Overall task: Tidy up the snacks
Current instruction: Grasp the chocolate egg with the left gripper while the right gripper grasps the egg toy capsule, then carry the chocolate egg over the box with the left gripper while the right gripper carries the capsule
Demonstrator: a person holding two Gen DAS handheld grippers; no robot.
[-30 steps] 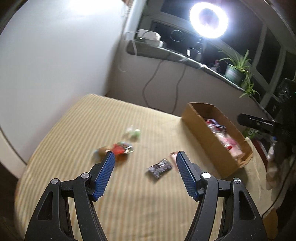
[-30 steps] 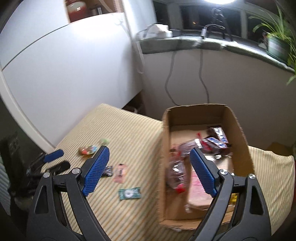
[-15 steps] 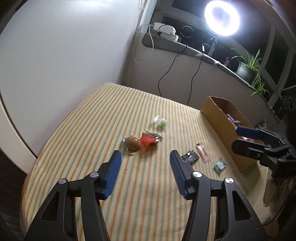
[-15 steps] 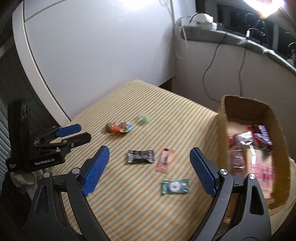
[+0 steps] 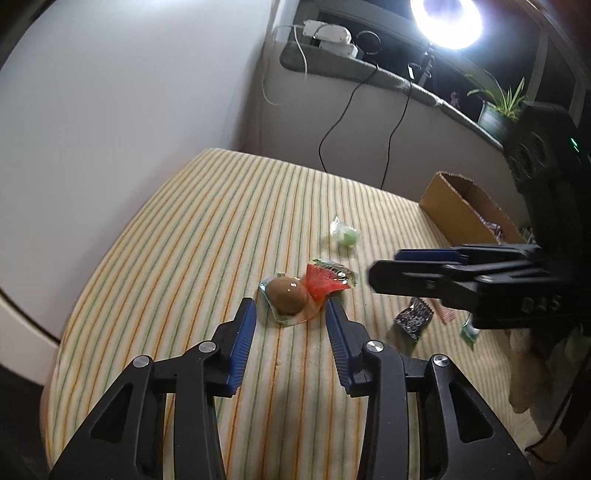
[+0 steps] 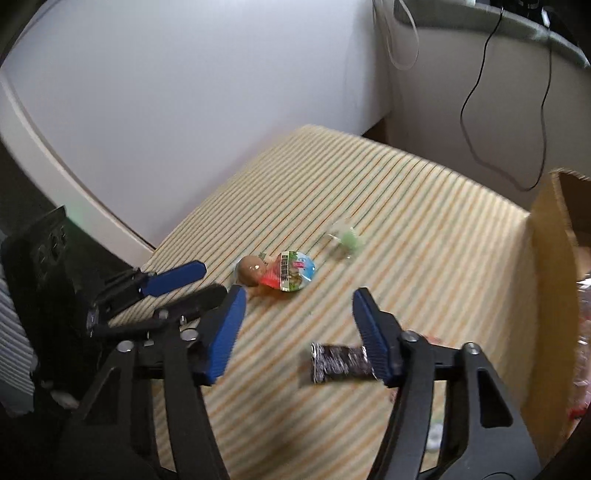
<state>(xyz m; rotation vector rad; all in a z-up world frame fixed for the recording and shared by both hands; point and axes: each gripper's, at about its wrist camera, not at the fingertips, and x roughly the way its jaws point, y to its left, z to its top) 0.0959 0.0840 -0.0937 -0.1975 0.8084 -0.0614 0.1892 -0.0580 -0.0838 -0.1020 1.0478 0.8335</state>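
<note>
A clear packet with a brown ball and a red jelly cup (image 5: 295,295) lies on the striped cloth (image 5: 207,236); it also shows in the right wrist view (image 6: 275,275). My left gripper (image 5: 290,314) is open, its fingertips on either side of the packet, just short of it. My right gripper (image 6: 295,299) is open and empty, above the cloth to the right of the packet. A green candy (image 5: 345,234) lies farther back. A dark wrapper (image 6: 341,363) lies under my right finger. The cardboard box (image 5: 465,214) holds several snacks.
A white wall borders the table on the left. A sill with cables, a ring light (image 5: 447,18) and a potted plant (image 5: 498,107) runs behind. A pink wrapper (image 5: 447,314) and a green wrapper (image 5: 469,332) lie partly hidden behind the right gripper.
My left gripper has closed in on the brown-and-red packet and narrowed a little. My right gripper has swung left from the box to over the cloth.
</note>
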